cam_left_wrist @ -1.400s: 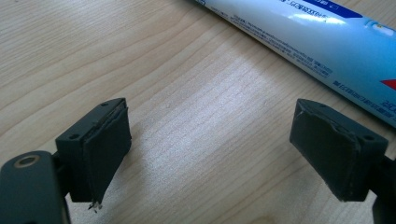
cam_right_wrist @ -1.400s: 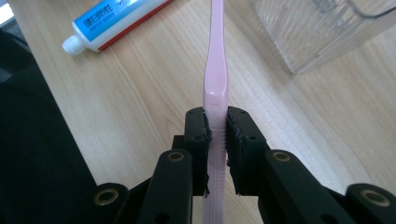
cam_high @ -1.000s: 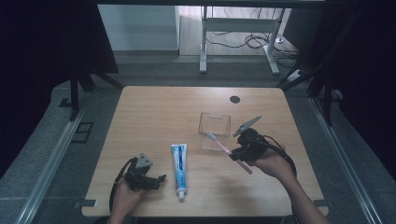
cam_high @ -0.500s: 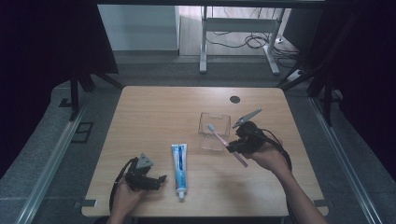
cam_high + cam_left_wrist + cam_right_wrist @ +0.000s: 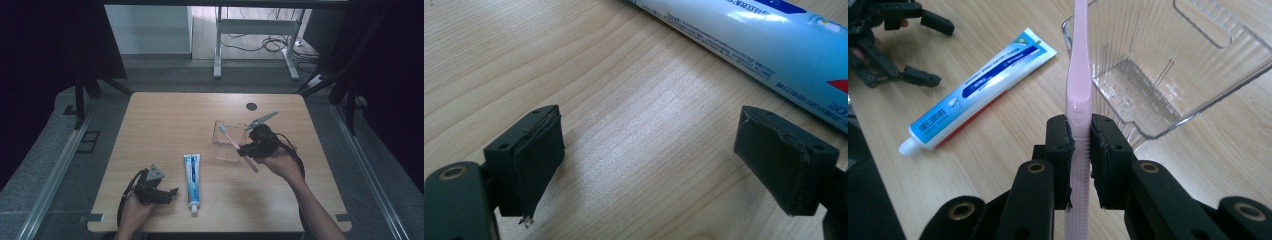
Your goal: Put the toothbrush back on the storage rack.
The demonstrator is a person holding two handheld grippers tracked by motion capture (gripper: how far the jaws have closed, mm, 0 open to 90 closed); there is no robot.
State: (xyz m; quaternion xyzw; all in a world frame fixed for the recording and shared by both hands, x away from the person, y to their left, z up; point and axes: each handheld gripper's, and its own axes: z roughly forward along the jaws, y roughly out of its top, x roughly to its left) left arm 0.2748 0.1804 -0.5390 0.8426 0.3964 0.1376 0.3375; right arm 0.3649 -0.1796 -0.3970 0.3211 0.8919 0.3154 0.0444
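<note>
The right gripper (image 5: 1079,145) clamped a pink toothbrush (image 5: 1079,90) mid-handle, its long axis pointing ahead, head at the clear box's (image 5: 1168,75) near rim. The left gripper (image 5: 156,190) rested open by the toothpaste (image 5: 192,176), farther off.

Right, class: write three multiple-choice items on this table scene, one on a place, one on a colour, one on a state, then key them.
1. Where does the toothpaste tube lie?
A. in the clear box
B. flat on the table, between the two grippers
C. on the floor

2. What colour is the toothbrush?
A. pink
B. green
C. black

3. How is the left gripper?
A. shut on the tube
B. shut on the brush
C. open, holding nothing

Key: B, it lies on bare wood; A, its handle is pink in the right gripper; C, bare table shows between its jaws.
</note>
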